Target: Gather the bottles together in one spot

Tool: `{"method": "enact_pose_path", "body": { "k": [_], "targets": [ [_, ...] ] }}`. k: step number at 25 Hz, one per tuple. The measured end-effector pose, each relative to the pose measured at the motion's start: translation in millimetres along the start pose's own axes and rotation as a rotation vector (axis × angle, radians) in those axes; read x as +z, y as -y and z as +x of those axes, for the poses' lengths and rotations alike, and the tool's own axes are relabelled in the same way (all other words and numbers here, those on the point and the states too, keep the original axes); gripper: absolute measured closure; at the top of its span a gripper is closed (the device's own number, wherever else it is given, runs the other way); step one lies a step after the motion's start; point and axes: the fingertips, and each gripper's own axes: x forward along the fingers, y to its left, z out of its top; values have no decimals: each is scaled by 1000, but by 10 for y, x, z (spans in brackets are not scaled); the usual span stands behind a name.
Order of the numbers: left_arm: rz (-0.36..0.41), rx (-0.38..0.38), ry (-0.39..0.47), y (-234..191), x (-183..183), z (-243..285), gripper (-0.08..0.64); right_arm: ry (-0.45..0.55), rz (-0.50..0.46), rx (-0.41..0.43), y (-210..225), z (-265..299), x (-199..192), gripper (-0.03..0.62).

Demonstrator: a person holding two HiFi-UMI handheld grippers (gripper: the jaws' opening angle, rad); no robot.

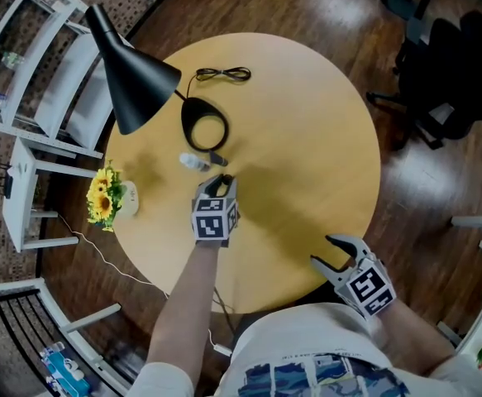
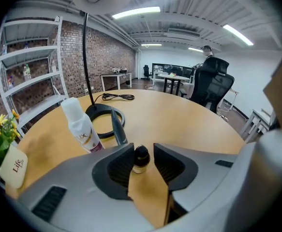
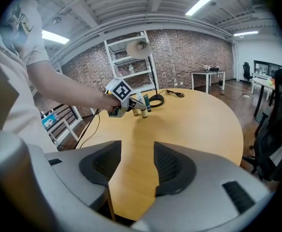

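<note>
A small bottle with a black cap stands on the round wooden table between the jaws of my left gripper. The jaws stand apart, with a gap showing on the bottle's right side. Just beyond it stand a white spray bottle and a slim dark-teal bottle, next to the lamp's ring base. From the head view my left gripper reaches toward the white bottle. At the table's near edge my right gripper is open, with nothing between its jaws.
A black desk lamp leans over the table's left side, with a coiled cable behind its base. Sunflowers in a white vase stand at the left edge. White shelving stands to the left, and office chairs at the far right.
</note>
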Motion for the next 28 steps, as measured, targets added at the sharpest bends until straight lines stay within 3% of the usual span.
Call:
{"method": "enact_pose_path", "body": {
  "k": [5, 9, 13, 23, 28],
  "targets": [
    [19, -5, 36, 38, 50, -205, 419, 9, -7, 6, -126, -21, 5, 356],
    [23, 11, 112, 81, 151, -584, 419, 23, -26, 22, -260, -19, 20, 354],
    [-40, -4, 183, 199, 108, -1191, 419, 39, -36, 39, -474, 13, 44, 354],
    [-261, 39, 196, 325, -1033, -2654, 419, 27, -101, 96, -1098, 161, -95, 354],
    [-300, -16, 251, 409, -1534, -3244, 419, 80, -145, 5, -1545, -39, -61, 354]
  ]
}}
